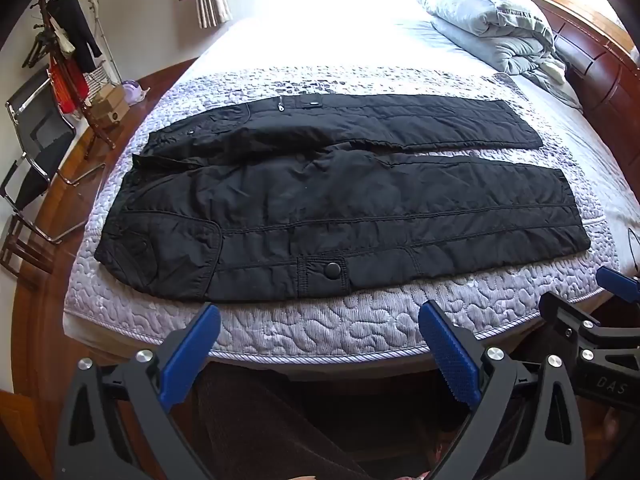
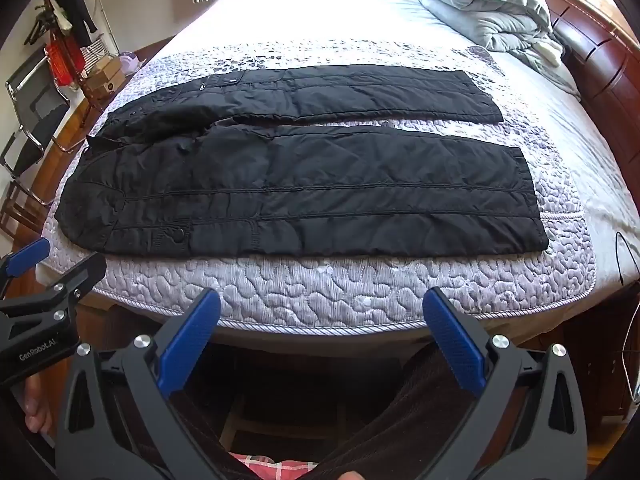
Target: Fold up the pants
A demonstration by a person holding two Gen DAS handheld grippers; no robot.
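Black pants (image 1: pixel 344 200) lie flat on the bed (image 1: pixel 320 320); left gripper (image 1: pixel 320 348) and right gripper (image 2: pixel 320 340) hover nearside, jaws wide, empty

Lay spread flat: black quilted pants (image 1: pixel 340 200) on the lilac quilted mattress (image 1: pixel 320 324), waistband leftward. Hovered short of its near edge, jaws wide apart: blue-padded left gripper (image 1: pixel 320 354).

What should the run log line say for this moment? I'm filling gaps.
black quilted pants: flat, unfolded on bed | left hand-held gripper: open, empty | right hand-held gripper: open, empty
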